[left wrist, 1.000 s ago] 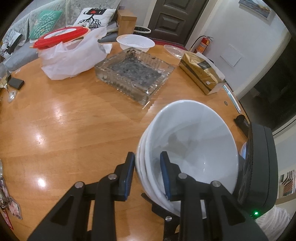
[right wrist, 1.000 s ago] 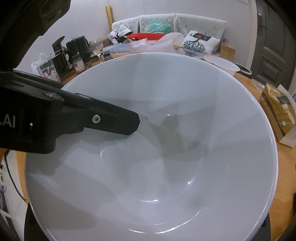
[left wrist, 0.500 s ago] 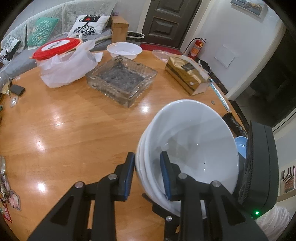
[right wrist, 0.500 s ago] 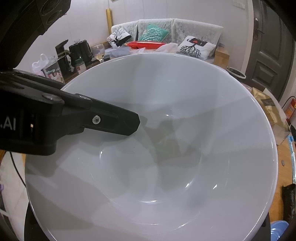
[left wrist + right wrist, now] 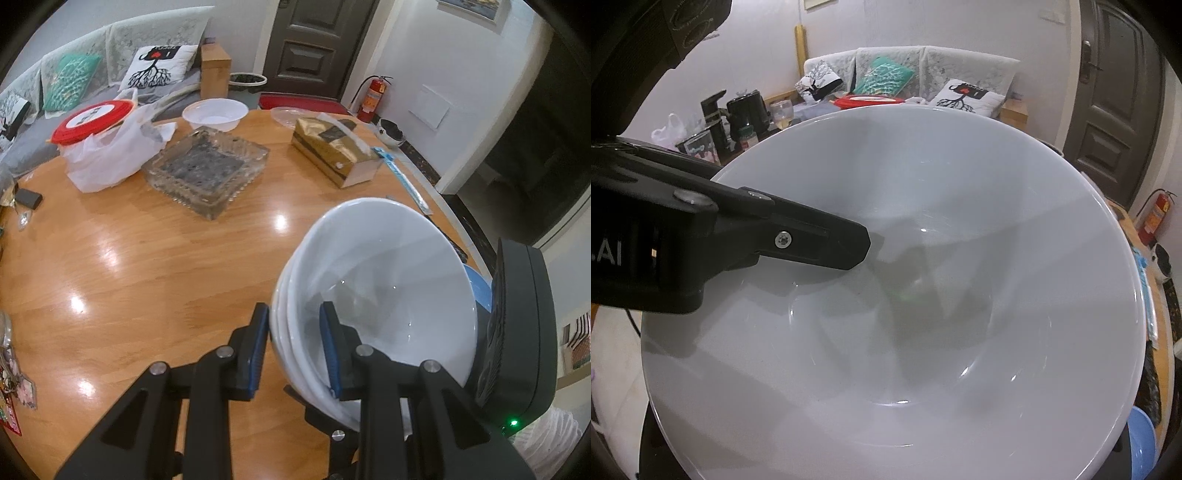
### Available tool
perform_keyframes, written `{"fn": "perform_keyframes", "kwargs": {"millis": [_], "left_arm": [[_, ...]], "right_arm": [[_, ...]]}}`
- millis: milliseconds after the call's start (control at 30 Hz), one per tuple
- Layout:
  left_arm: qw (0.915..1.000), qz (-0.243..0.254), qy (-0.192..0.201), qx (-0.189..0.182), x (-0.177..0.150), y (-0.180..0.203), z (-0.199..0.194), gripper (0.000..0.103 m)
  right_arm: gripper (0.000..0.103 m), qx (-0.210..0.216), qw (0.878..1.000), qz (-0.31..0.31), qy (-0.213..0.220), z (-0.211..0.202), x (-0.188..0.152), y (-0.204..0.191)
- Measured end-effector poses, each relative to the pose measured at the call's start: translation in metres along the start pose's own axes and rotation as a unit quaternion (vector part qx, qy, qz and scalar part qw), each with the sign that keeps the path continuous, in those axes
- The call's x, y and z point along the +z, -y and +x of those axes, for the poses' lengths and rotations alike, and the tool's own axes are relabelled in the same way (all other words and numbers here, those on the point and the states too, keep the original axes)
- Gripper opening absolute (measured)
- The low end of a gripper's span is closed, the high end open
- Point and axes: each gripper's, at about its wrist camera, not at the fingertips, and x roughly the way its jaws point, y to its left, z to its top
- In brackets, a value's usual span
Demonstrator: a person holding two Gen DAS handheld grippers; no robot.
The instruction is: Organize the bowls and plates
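Where three rims show one behind another, a nested stack of white bowls (image 5: 388, 280) is seen, glossy and plain, tilted so that its mouth is turned up and toward the right. The stack is held above the near right part of the round wooden table (image 5: 147, 266), close to the table's edge. Its left rim is pinched by the left gripper (image 5: 295, 343), one blue pad outside the wall and one inside. The right gripper (image 5: 517, 332) is pressed against the far side of the stack; its fingers are hidden, so its state cannot be told. A broad bare stretch of tabletop is left to the left of the stack. Farther back a square glass ashtray (image 5: 207, 170) and a gold tissue box (image 5: 336, 155) are set well apart from it.
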Motion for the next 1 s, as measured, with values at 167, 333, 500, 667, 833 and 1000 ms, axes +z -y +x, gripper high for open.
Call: {"fn": "perform_keyframes", "kwargs": {"millis": [167,333,500,667,833,1000], "left_arm": [[0.9999,0.011,0.0,-0.004,-0.004,0.02,-0.002,0.025],[0.9997,0.024,-0.002,-0.008,-0.006,0.041,-0.002,0.025],[0.9993,0.035,-0.002,-0.014,-0.006,0.061,-0.001,0.025],[0.9987,0.047,-0.004,-0.02,-0.008,0.08,0.001,0.025],[0.9979,0.058,-0.008,-0.026,-0.01,0.099,0.007,0.024],[0.9971,0.067,-0.013,-0.032,-0.011,0.117,0.015,0.024]], "right_arm": [[0.102,-0.009,1.0,0.007,0.002,-0.015,-0.01,0.007],[0.102,-0.017,1.0,0.016,0.005,-0.03,-0.022,0.016],[0.102,-0.027,0.999,0.023,0.007,-0.043,-0.032,0.024],[0.102,-0.038,0.999,0.03,0.008,-0.056,-0.043,0.031],[0.102,-0.045,0.998,0.038,0.008,-0.067,-0.056,0.04],[0.102,-0.052,0.998,0.047,0.005,-0.077,-0.069,0.05]]}}
